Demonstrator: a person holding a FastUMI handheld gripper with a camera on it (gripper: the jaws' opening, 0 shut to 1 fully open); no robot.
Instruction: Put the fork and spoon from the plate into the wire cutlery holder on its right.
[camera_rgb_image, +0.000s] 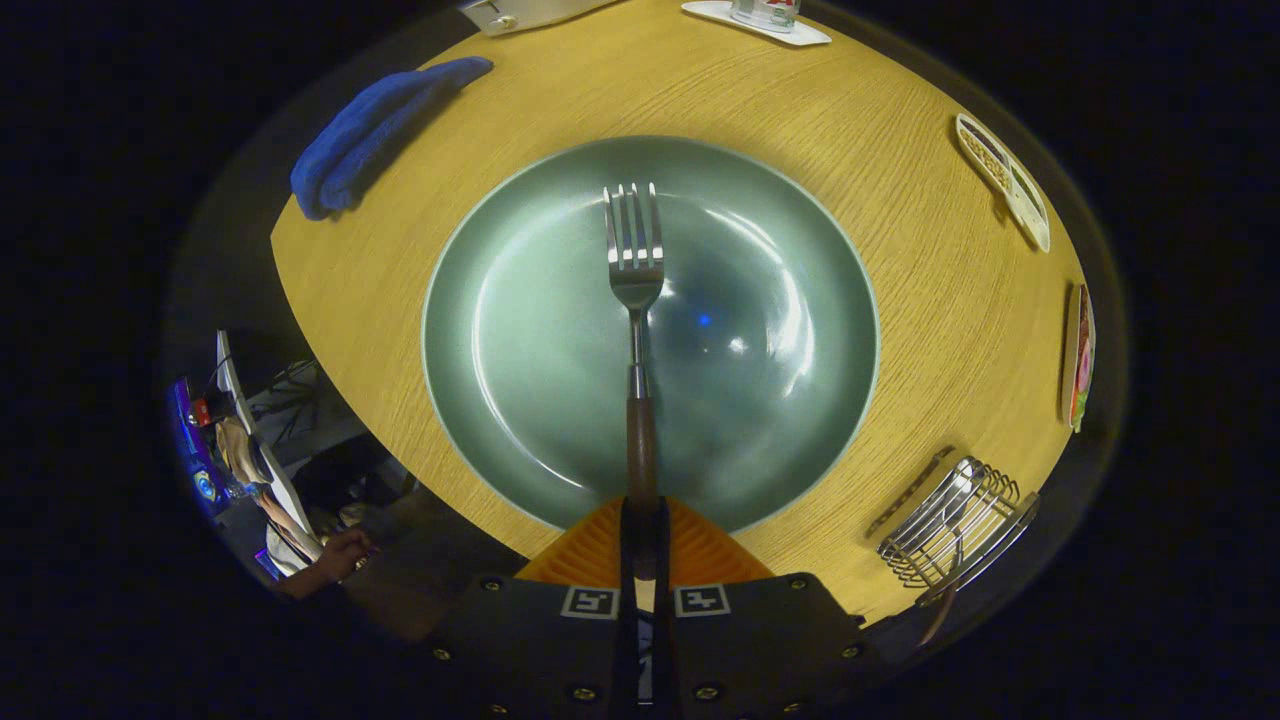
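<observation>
Your gripper (641, 535) is clenched on the brown wooden handle of the steel fork (634, 262), tines at 12 o'clock over the grey-green round plate (500, 400); swung toward the wire cutlery holder (950, 530) at 4 o'clock, holding a spoon-like piece (957, 500), the long fork could pivot or snag.

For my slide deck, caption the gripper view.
Gripper shut on fork above green plate; wire cutlery holder waits at right.

Tool (641, 535) held level above the worktop's near edge, both fingers (590, 560) drawn together, pressing the fork (636, 330) handle between them
</observation>
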